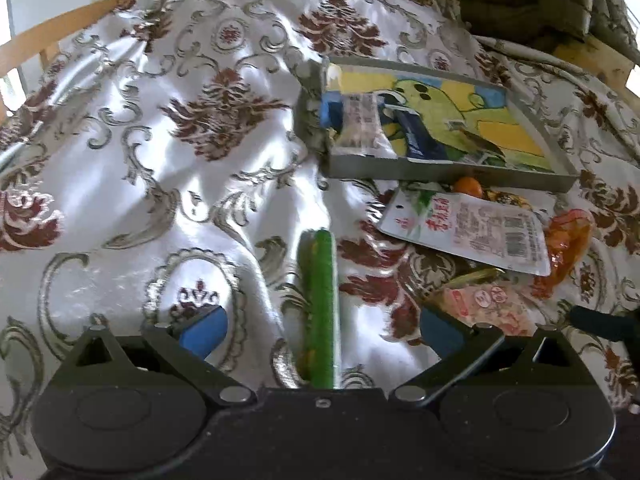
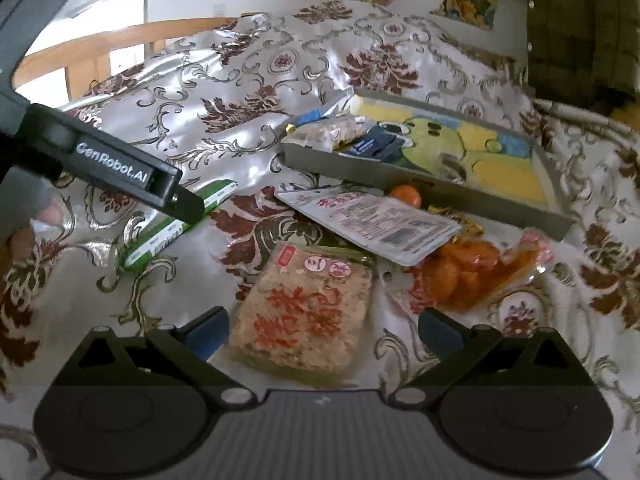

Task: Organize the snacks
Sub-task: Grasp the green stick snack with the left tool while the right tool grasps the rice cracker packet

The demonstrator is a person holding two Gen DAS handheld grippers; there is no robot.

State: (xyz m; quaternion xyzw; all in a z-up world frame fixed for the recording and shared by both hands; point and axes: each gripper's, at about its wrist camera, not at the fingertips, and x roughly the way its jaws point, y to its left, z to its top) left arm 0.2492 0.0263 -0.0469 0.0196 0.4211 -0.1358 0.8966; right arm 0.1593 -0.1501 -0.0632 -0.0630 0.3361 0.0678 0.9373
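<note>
I had the left gripper (image 1: 320, 332) spread wide, holding nothing, with the green snack stick (image 1: 319, 304) lying on the patterned cloth (image 1: 160, 140) between its blue pads (image 1: 208, 330); I judged I had lined it up that way so the pads could close across the stick's narrow width. In the left wrist view the stick's long axis ran straight away from the camera, near end under the gripper body and far end pointing toward the left end of the grey tray (image 1: 440, 170). In the right wrist view the same stick (image 2: 176, 224) lay on a diagonal, far end up and to the right, with the left gripper's finger (image 2: 120, 168) over it. The tray, with a parrot picture on its floor, already held a few packets at its left end, among them a pale one (image 1: 362, 126) and a dark blue one (image 1: 416, 134), so I took it as the collecting place. My right gripper (image 2: 322, 330) was also open and empty, poised over the square packet with red lettering (image 2: 308, 312), which sat between its pads without my being able to tell if either touched it. Beyond that lay a white packet with a barcode (image 2: 372, 220), a bag of orange pieces (image 2: 476, 272) and a small orange fruit (image 2: 406, 196) just beside the tray's near wall, all still outside it.
</note>
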